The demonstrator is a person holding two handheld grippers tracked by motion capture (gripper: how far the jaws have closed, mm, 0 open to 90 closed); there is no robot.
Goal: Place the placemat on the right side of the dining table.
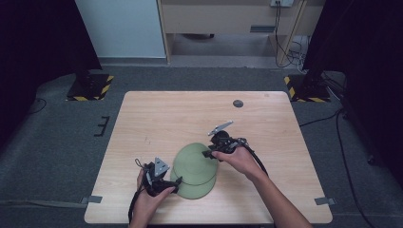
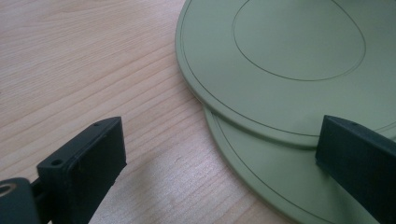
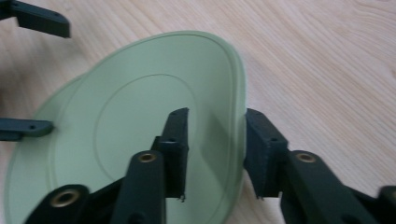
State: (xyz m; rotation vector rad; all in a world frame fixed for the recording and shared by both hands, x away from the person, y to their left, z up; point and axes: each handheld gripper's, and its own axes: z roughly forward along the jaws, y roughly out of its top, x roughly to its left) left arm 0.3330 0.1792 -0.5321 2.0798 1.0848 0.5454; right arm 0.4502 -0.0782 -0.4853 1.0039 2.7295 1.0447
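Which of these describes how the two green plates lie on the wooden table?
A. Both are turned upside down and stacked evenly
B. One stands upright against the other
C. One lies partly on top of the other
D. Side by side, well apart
C: in the left gripper view the upper plate overlaps the lower plate, whose rim sticks out beneath it on the table.
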